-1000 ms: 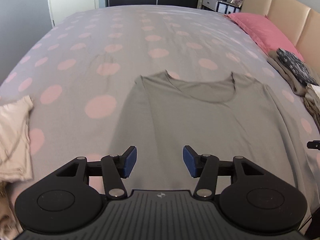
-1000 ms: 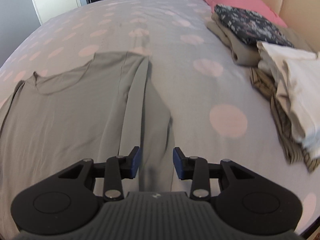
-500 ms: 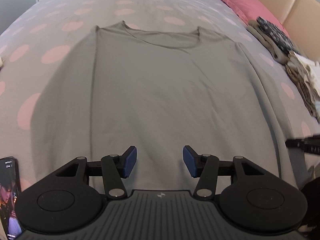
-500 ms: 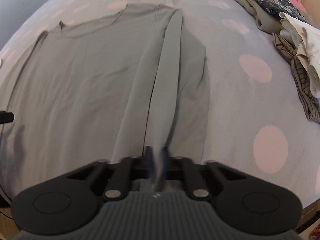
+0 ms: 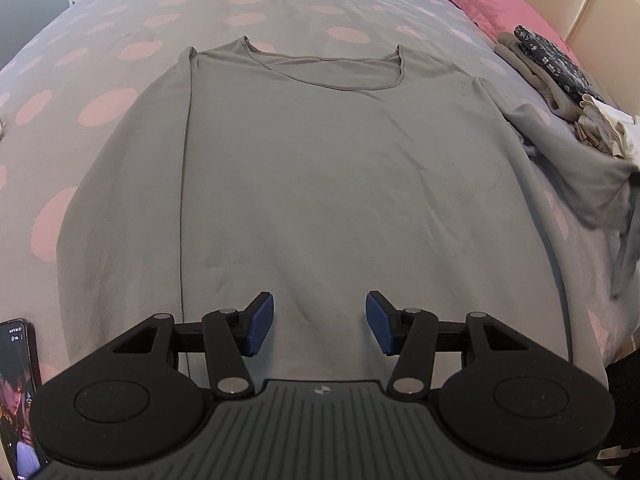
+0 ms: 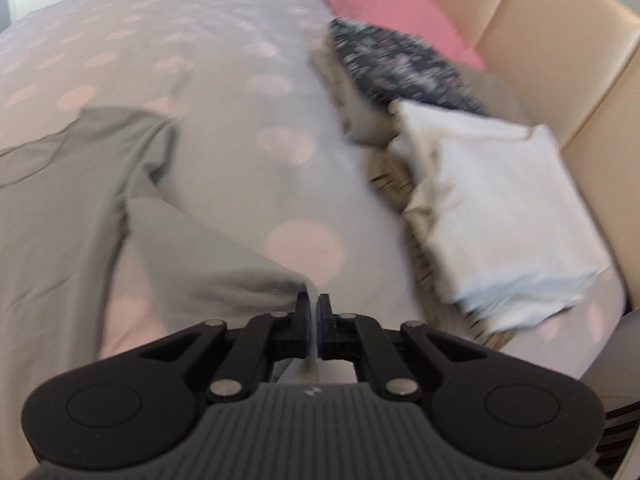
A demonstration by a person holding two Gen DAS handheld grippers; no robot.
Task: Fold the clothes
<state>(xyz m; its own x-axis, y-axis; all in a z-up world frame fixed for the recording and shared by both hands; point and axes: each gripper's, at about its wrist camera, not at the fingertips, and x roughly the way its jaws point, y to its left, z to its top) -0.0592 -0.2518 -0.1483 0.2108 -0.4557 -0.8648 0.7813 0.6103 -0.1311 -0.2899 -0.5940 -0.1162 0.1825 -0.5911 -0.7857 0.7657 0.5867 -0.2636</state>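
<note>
Sleeve (image 6: 224, 264) pinched in right gripper (image 6: 313, 312)

The left gripper (image 5: 320, 322) hangs low with its two blue-padded fingers (image 5: 260, 324) spread wide apart, nothing between them. The right gripper (image 6: 313, 314) has its fingers pressed almost together, pinching a thin fold of grey sleeve (image 6: 224, 264) that runs out from between the pads.

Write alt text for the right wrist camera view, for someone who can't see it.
The right gripper, shut on the sleeve of a grey shirt, holds it above a polka-dot bed. Folded clothes lie stacked to the right.
</note>
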